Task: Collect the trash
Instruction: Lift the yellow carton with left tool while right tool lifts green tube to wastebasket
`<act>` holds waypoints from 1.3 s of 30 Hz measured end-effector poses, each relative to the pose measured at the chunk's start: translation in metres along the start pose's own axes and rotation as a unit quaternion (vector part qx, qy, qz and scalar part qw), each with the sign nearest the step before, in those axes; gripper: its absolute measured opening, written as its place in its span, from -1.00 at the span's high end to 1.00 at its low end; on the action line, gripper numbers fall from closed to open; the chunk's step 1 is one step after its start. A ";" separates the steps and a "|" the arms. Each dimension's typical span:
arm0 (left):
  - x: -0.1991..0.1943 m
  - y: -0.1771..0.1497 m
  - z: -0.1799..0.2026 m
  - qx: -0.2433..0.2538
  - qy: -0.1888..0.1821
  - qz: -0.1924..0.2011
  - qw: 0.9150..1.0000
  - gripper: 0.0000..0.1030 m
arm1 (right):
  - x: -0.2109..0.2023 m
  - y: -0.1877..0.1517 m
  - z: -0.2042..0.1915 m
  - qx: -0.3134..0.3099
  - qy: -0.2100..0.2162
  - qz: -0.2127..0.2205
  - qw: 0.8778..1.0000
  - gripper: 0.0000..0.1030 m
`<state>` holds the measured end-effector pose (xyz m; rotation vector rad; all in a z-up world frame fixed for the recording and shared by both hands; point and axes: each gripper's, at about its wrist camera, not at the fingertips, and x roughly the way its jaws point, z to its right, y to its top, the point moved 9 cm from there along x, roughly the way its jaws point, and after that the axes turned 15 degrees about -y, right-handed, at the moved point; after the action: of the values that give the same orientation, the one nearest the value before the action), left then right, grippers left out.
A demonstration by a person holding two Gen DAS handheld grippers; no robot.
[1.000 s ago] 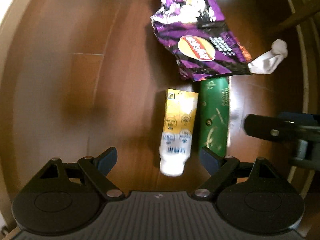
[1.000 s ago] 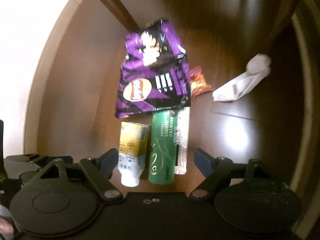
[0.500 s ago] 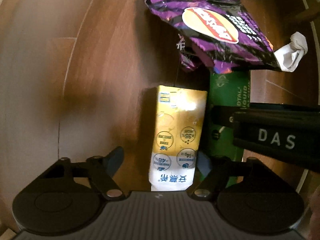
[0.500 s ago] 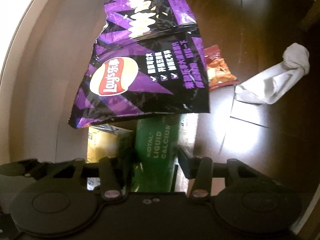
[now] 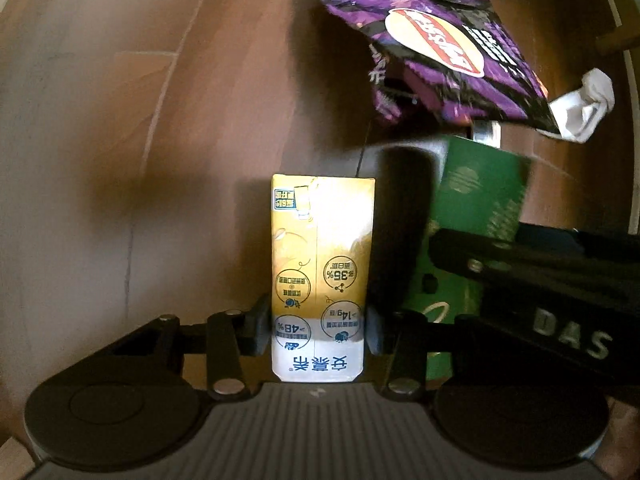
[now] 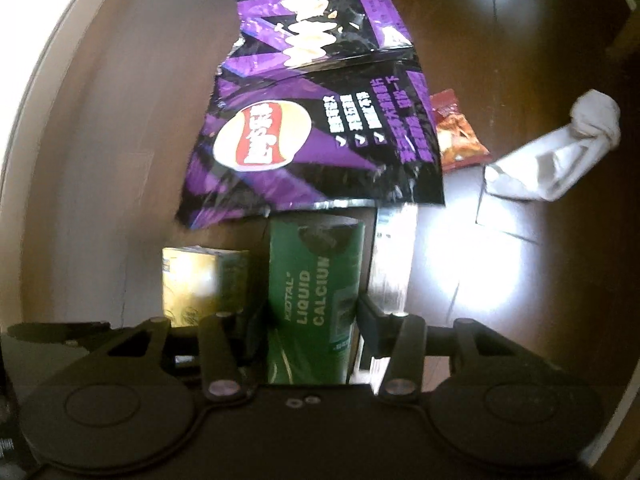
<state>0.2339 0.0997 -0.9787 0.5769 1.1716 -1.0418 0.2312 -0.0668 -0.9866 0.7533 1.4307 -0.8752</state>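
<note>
Bare floor (image 5: 140, 140) left of yellow carton (image 5: 320, 264); green box (image 5: 476, 208) crowds right, purple bag (image 5: 432, 40) ahead.

1. Both of your wrist views are dim and warm-toned, with the fisheye bending the wooden floor (image 5: 168, 128) hard at the edges.
2. In your right view, strong glare whitens the floor at right, beside the white cloth (image 6: 560, 156).
3. In your left view, the yellow carton (image 5: 320, 272) casts a soft shadow leftward.
4. The purple chip bag (image 6: 312, 128) looks slightly smeared; fine print is unreadable.
</note>
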 end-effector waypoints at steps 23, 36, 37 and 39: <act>-0.340 -0.069 0.062 0.032 -0.023 0.067 0.997 0.15 | -0.333 -0.036 0.038 0.009 -0.009 0.122 0.992 0.09; -0.576 -0.037 0.150 0.113 -0.046 0.170 0.978 0.15 | -0.593 -0.024 0.051 0.041 -0.013 0.224 0.974 0.09; -0.589 -0.034 0.156 0.121 -0.048 0.175 0.976 0.15 | -0.609 -0.022 0.052 0.043 -0.014 0.232 0.972 0.09; -0.619 -0.029 0.169 0.142 -0.048 0.189 0.970 0.14 | -0.647 -0.017 0.054 0.054 -0.012 0.250 0.967 0.09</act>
<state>0.2665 0.1664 -0.3406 0.9260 0.7903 -0.8991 0.2778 -0.0853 -0.3395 1.1215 1.1011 -0.5677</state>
